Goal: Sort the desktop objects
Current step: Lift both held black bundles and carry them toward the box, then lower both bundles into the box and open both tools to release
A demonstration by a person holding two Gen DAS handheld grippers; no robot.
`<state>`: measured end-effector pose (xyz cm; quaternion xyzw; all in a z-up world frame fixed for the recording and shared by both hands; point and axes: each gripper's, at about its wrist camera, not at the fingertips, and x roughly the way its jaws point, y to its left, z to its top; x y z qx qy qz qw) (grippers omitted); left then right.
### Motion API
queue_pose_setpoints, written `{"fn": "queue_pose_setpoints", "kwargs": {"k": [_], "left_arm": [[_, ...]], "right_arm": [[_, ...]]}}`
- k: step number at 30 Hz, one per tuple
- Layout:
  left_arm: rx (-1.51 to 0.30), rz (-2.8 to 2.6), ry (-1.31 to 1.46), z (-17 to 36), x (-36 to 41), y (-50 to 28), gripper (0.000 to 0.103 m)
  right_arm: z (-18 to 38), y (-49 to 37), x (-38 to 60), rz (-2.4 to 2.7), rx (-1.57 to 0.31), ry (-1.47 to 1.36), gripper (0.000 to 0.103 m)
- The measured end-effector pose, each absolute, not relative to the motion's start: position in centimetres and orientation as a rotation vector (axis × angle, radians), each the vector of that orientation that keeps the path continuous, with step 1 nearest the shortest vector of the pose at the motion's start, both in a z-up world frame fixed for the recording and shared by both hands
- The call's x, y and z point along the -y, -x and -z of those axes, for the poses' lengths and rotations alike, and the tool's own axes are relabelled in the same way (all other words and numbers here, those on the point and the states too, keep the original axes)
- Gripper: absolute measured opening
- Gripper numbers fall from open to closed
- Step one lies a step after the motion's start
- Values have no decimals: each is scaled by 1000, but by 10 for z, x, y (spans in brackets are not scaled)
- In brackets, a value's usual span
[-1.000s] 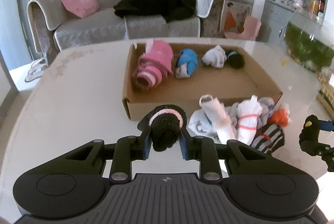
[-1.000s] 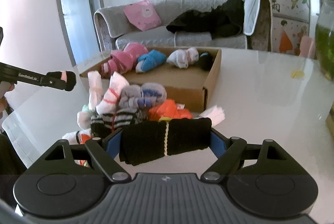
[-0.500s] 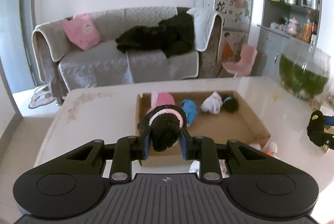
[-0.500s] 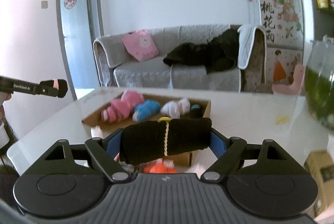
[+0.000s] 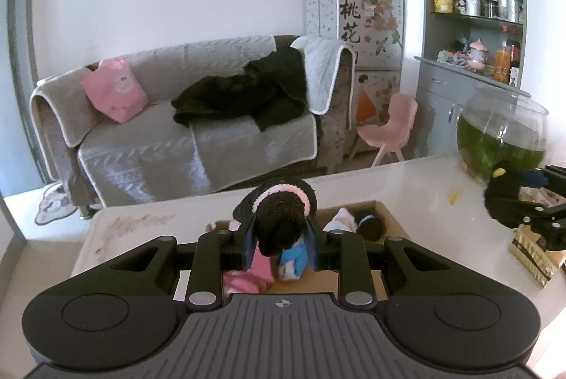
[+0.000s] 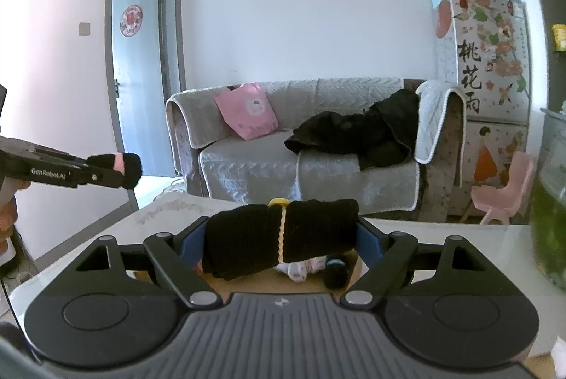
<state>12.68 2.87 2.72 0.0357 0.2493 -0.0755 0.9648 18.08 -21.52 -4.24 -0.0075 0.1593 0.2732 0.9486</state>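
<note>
Left tool [image 5: 279, 237] pinches a black sock ball with pink band [image 5: 281, 220]. Right tool [image 6: 281, 246] clamps a black sock roll [image 6: 247, 243]. Both held above the cardboard box [image 5: 387, 220] on the surface [image 5: 406, 188].

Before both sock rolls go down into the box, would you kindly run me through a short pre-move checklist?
1. Left hand-held gripper shut on the pink-banded sock roll: ok.
2. Right hand-held gripper shut on the black sock roll, gripped end to end: ok.
3. Yellow band holding the black roll together: ok.
4. Box below the left hand-held gripper: ok.
5. Free floor in the box for two more rolls: cannot tell, both hand-held grippers hide most of it.
6. Fishbowl clear of the right hand-held gripper's path: cannot tell; it stands close by.
</note>
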Motion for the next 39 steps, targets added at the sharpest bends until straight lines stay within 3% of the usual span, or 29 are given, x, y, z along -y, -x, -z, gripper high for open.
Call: {"fn": "queue_pose_setpoints", "kwargs": {"k": [39], "left_arm": [[-869, 286, -95, 116, 26, -286, 34]], "right_arm": [[132, -274, 169, -562, -687, 168, 81]]}}
